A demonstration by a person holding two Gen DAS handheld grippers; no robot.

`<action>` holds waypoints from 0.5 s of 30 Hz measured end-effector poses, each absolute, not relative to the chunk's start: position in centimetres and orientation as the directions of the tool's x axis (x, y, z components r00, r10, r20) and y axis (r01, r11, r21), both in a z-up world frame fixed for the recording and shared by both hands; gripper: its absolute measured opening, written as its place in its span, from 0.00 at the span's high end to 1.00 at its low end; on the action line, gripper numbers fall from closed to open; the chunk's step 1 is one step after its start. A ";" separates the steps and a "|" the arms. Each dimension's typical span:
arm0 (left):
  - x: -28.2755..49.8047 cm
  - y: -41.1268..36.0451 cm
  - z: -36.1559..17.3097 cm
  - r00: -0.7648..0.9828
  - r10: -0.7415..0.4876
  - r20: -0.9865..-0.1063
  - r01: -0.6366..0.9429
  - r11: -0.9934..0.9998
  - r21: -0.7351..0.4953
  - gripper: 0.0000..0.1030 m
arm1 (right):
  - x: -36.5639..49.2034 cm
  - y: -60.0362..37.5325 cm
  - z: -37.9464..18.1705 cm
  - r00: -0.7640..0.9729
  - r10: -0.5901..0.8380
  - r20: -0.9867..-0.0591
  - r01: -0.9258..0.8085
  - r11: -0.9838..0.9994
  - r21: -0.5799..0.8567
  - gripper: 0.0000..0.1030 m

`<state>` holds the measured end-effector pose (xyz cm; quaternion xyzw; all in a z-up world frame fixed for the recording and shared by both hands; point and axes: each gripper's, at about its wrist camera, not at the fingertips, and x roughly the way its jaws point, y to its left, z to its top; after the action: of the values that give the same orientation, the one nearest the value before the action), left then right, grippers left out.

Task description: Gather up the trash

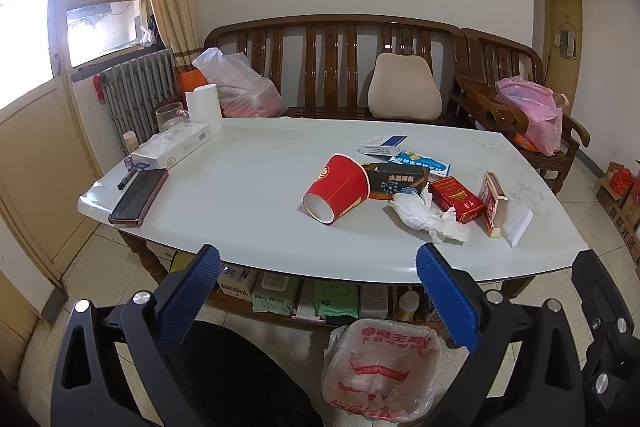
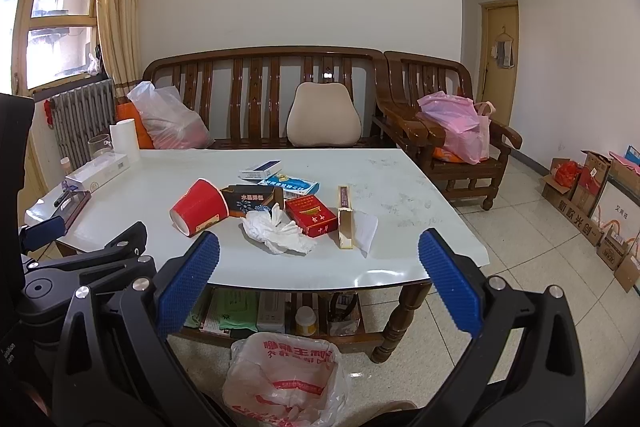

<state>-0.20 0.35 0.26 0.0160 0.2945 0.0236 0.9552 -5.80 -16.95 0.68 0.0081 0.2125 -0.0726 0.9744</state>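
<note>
Trash lies in a cluster on the white table (image 1: 248, 211) (image 2: 400, 187): a red paper cup (image 1: 338, 189) (image 2: 199, 207) on its side, a crumpled white tissue (image 1: 426, 217) (image 2: 276, 231), a red cigarette pack (image 1: 456, 199) (image 2: 311, 215), a dark box (image 1: 396, 181) (image 2: 248, 201), a narrow red-and-cream box (image 1: 493, 203) (image 2: 345, 221) and blue-white packets (image 1: 382, 145) (image 2: 260, 169). A bin lined with a white-and-red plastic bag (image 1: 378, 373) (image 2: 282, 381) stands on the floor in front of the table. My left gripper (image 1: 318, 293) and right gripper (image 2: 319, 283) hang open and empty before the table's near edge, above the bin.
A phone (image 1: 138, 197), a pen, a white box (image 1: 172, 149), a glass mug and a paper roll (image 1: 206, 105) sit at the table's left end. Wooden benches with bags and a cushion stand behind. Cardboard boxes (image 2: 592, 195) line the right wall. Packets fill the shelf under the table.
</note>
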 end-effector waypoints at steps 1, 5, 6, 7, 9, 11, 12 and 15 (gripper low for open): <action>-0.2 0.3 0.3 0.826 0.055 -0.561 -0.036 0.998 0.045 0.07 | -5.8 -16.9 0.7 0.899 -0.138 -0.415 0.145 0.989 -0.015 0.05; -0.2 0.3 0.5 0.827 0.057 -0.560 -0.036 0.998 0.049 0.07 | -5.8 -16.9 0.7 0.900 -0.138 -0.414 0.145 0.989 -0.016 0.05; -0.3 0.3 0.6 0.827 0.058 -0.559 -0.036 0.998 0.051 0.07 | -5.9 -16.9 0.7 0.899 -0.138 -0.415 0.145 0.989 -0.015 0.05; -0.3 0.3 0.6 0.827 0.058 -0.558 -0.035 0.998 0.052 0.07 | -5.9 -16.9 0.7 0.899 -0.138 -0.415 0.145 0.989 -0.015 0.05; -0.3 0.3 0.6 0.827 0.058 -0.559 -0.036 0.998 0.051 0.07 | -5.8 -16.8 0.7 0.899 -0.138 -0.415 0.145 0.989 -0.016 0.05; -0.3 0.3 0.6 0.827 0.057 -0.559 -0.035 0.998 0.051 0.07 | -5.9 -16.9 0.7 0.900 -0.139 -0.414 0.146 0.989 -0.016 0.05; -0.3 0.3 0.6 0.827 0.057 -0.559 -0.035 0.998 0.051 0.07 | -5.9 -16.9 0.7 0.899 -0.140 -0.414 0.146 0.989 -0.016 0.05; -0.3 0.3 0.6 0.827 0.058 -0.559 -0.035 0.998 0.051 0.07 | -5.9 -16.9 0.7 0.900 -0.139 -0.414 0.145 0.989 -0.015 0.05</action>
<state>-0.32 0.32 0.64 0.0195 0.2928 0.0242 0.9557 -5.90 -16.89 0.70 0.0079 0.2116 -0.0728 0.9746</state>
